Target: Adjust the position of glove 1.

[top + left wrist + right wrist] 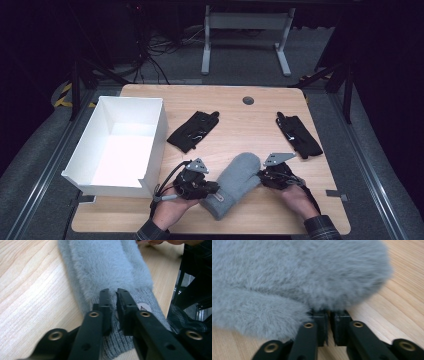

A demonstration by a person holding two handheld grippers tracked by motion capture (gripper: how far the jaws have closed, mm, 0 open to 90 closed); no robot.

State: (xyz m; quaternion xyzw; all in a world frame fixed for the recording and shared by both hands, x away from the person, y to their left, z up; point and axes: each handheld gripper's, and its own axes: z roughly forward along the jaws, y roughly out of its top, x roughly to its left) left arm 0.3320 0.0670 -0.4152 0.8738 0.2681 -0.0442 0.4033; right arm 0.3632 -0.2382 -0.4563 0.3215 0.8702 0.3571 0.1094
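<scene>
A grey fluffy mitten [235, 182] is laid flat on the table [240, 130], near the person's edge and between the two hands. Its long axis is seen to run on a slant in the high view: the knitted cuff [216, 205] is nearest the person and toward the left, and the rounded fingertip end [247, 161] is farther off and toward the right.

The left tongs [216, 188] are set at the cuff end. In the left gripper view the jaws are seen with a narrow gap between them, poised over the seam where fur meets knit [120, 305]; no fabric is seen pinched, so nothing is judged to be held.

The right tongs [261, 176] are set at the opposite long edge, beside the thumb [257, 312]. In the right gripper view the jaws are likewise parted by a slit, their tips just under the fur's edge, with nothing clamped between them.

So the mitten lies straight ahead of both tongs, each being at its own side: cuff for the left, thumb side for the right. Neither is markedly nearer.

A white box [120, 145] stands to the left of the mitten, well clear of it; any carry there would likely run leftward past the left hand [172, 207]. Two black gloves [192, 131] [299, 135] are left farther back on the table.
</scene>
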